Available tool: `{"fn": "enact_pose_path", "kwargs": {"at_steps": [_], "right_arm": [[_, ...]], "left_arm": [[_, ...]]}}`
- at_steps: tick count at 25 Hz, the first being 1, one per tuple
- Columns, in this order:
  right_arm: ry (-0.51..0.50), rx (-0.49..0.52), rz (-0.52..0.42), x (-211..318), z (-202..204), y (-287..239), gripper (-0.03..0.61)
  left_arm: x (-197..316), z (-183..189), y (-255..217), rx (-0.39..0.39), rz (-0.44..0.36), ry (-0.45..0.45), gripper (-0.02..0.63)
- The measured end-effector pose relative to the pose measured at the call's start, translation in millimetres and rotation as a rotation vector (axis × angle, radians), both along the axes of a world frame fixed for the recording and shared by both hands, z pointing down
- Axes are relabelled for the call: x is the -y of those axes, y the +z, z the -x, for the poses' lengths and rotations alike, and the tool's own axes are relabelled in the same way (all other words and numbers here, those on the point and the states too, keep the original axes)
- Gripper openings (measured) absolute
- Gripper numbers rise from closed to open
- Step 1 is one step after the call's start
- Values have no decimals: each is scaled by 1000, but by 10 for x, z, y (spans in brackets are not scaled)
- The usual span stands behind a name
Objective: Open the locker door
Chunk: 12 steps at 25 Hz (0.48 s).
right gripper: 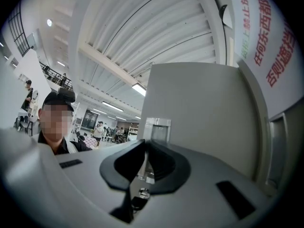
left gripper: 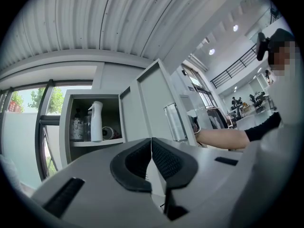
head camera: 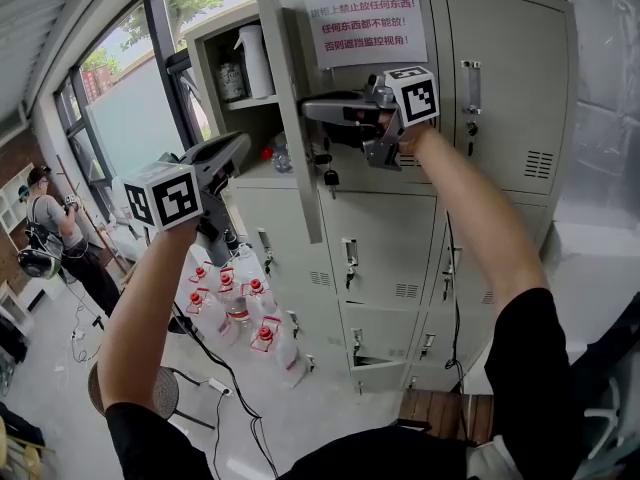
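- Grey locker door (head camera: 285, 88) ajar, my right gripper (head camera: 312, 108) pinching its latch handle (right gripper: 156, 127).
- I'd pull steadily along the hinge arc.
- Left gripper (head camera: 238, 150) closed, empty, clear.

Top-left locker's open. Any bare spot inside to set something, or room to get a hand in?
Upper shelf is crowded: jars, spray bottle and a roll span it. Below it the left part looks bare; a red item and bottle sit right. The gap between frame and door would pass a hand.
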State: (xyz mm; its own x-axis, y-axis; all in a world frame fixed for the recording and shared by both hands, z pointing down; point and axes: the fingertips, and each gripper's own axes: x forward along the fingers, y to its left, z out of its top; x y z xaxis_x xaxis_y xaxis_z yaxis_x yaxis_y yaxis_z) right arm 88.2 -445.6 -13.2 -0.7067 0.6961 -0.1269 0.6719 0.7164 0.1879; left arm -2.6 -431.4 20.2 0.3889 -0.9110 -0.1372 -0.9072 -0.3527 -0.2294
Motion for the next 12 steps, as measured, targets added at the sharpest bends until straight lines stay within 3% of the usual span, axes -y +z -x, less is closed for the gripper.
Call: {"fn": "enact_pose_path", "kwargs": {"at_steps": [7, 12], "right_arm": [[82, 40, -41, 37, 7, -46, 35], [215, 76, -55, 39, 34, -158, 35]], "left_arm": [[-34, 92, 22, -9, -1, -5, 17], [-122, 244, -18, -21, -22, 21, 17]]}}
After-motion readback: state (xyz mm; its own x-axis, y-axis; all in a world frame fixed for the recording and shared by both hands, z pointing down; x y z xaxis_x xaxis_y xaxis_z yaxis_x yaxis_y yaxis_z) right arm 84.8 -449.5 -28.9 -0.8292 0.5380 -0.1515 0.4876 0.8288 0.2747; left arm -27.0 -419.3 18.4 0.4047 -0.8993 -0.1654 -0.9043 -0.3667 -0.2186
